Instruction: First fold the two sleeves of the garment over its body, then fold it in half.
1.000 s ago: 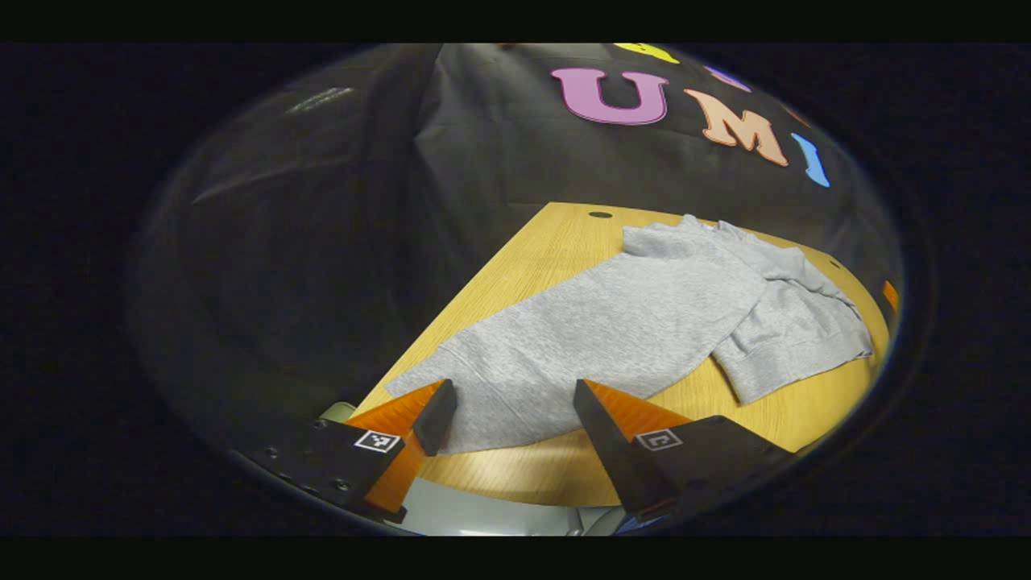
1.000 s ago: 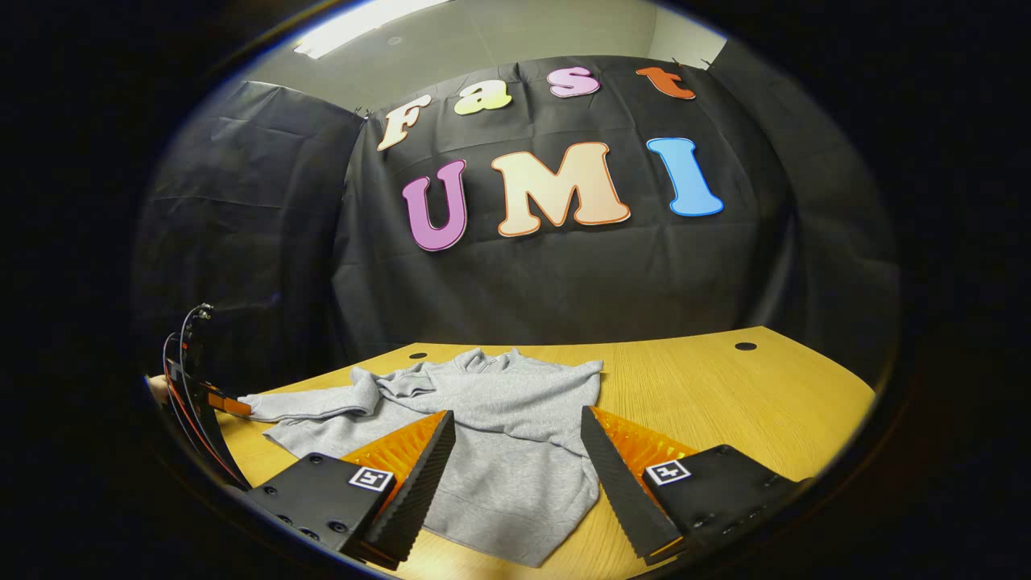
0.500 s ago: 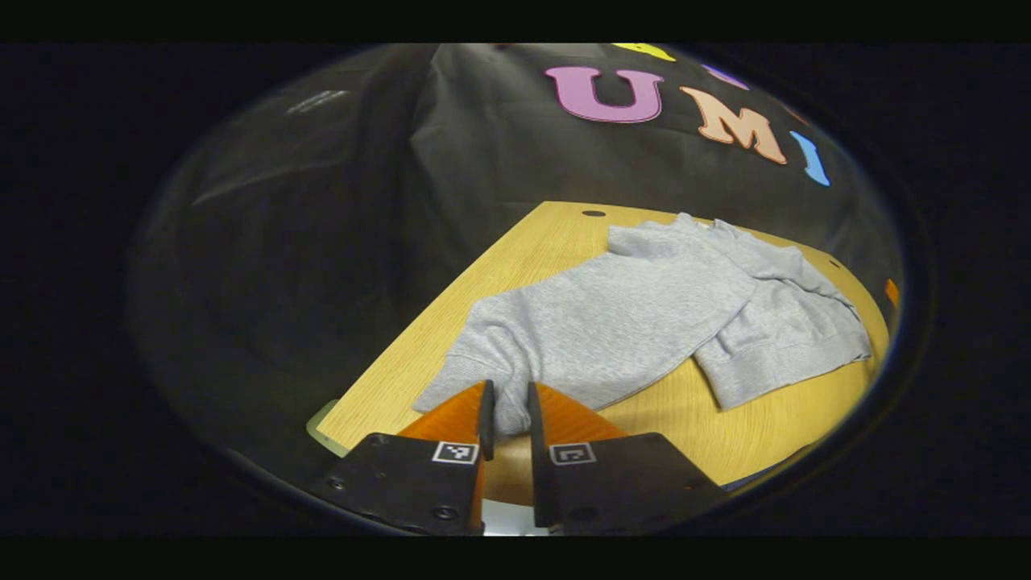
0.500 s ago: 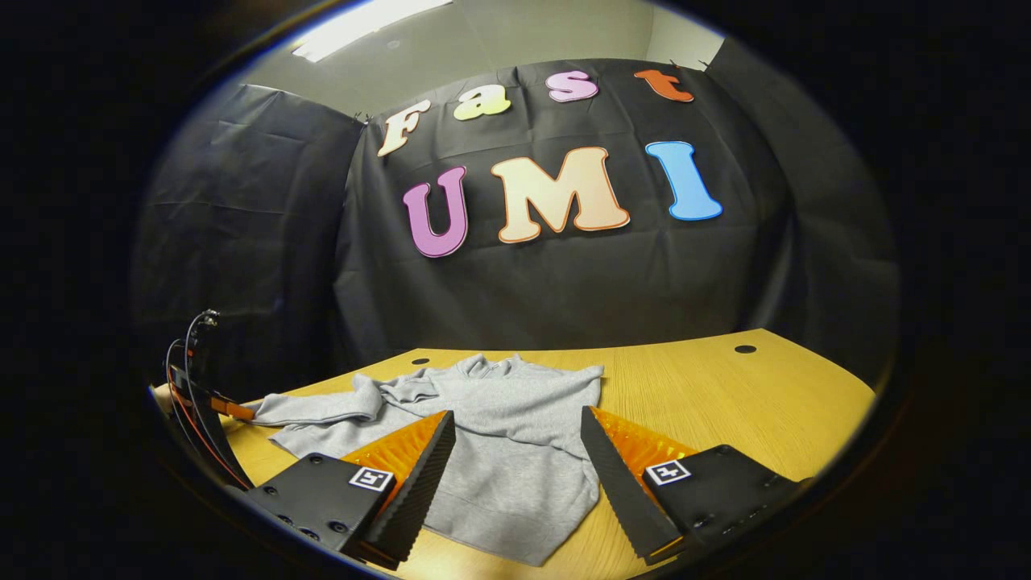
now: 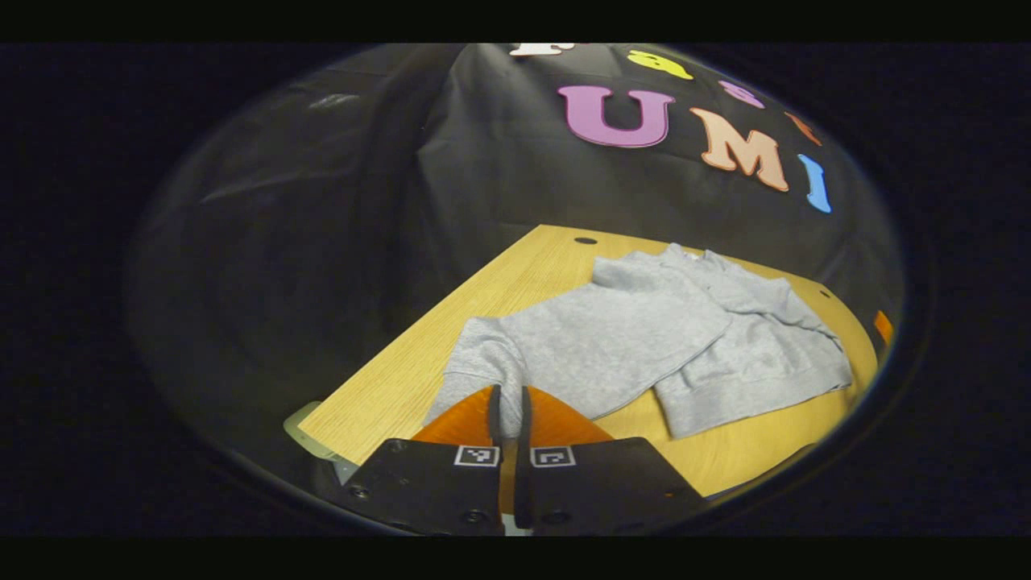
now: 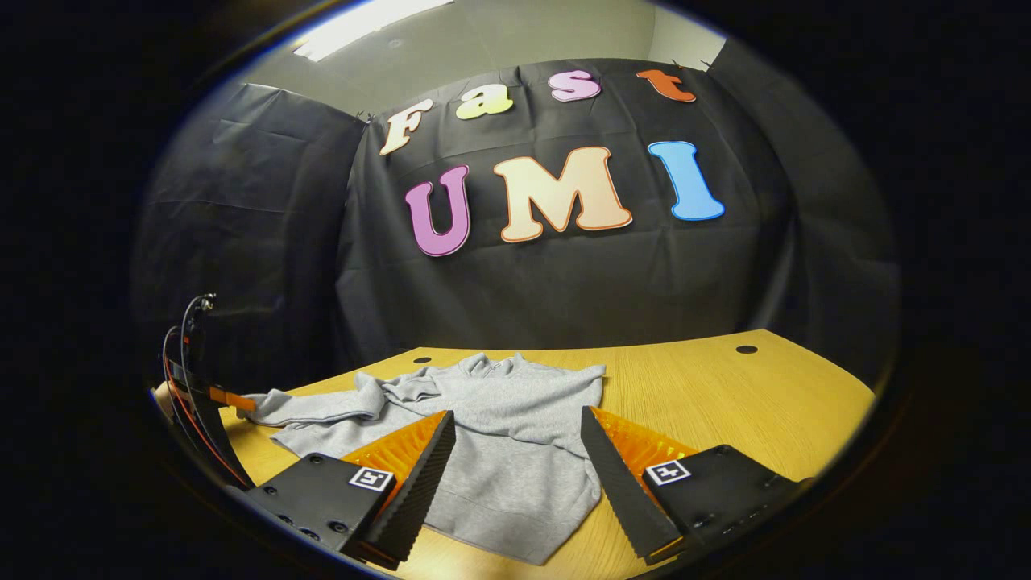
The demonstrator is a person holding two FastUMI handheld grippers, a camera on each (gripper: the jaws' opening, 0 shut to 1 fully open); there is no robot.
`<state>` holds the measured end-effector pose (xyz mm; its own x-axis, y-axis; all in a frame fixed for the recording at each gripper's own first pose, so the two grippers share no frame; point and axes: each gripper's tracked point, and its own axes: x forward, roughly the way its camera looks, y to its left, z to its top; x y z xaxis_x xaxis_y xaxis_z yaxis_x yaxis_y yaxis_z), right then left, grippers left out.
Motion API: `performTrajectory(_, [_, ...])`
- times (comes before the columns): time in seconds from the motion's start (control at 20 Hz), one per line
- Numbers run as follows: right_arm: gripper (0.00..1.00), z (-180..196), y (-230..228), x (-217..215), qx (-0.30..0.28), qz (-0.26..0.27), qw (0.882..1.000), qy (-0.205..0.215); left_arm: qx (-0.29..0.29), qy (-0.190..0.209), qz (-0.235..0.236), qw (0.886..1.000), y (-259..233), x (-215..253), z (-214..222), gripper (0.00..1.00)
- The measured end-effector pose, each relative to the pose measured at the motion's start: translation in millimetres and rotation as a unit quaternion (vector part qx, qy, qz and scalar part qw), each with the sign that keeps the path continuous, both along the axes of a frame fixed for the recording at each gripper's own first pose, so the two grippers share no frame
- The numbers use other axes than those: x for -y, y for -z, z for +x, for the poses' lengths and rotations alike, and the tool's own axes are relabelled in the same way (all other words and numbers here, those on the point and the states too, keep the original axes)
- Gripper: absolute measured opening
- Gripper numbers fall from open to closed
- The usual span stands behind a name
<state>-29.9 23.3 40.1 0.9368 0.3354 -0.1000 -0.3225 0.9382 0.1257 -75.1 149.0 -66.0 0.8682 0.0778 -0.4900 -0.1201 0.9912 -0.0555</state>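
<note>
Left gripper (image 5: 507, 403) pinches sleeve (image 5: 491, 362); table (image 6: 725, 387) bare.

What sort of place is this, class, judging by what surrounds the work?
Probably a recording booth, not a home: black cloth wall, a bare wooden table holding one grey sweatshirt, and a ceiling light.

Black, blocky finger mounts on the left gripper (image 5: 507, 403), each bearing a small square black-and-white marker and round screw heads. Same black mounts, markers and screws on the right gripper (image 6: 517, 435), with ridged, saw-toothed inner faces. Looping black and red cables (image 6: 187, 354) farther off.
</note>
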Motion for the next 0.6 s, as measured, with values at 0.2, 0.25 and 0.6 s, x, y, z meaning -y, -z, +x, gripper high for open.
performTrajectory(0.2, [0.97,-0.3,1.3,0.0,-0.007,0.004,1.000,-0.002,0.046,0.058,0.009,0.997,-50.3,53.2,39.0,0.00])
performTrajectory(0.25, [0.97,-2.1,0.1,-1.2,-0.006,0.006,1.000,-0.003,0.057,0.075,0.011,0.995,-61.8,70.2,50.1,0.00])
performTrajectory(0.6, [0.97,-3.0,0.4,5.5,-0.014,0.010,1.000,-0.002,0.135,0.199,-0.031,0.970,-128.7,224.3,122.4,0.00])
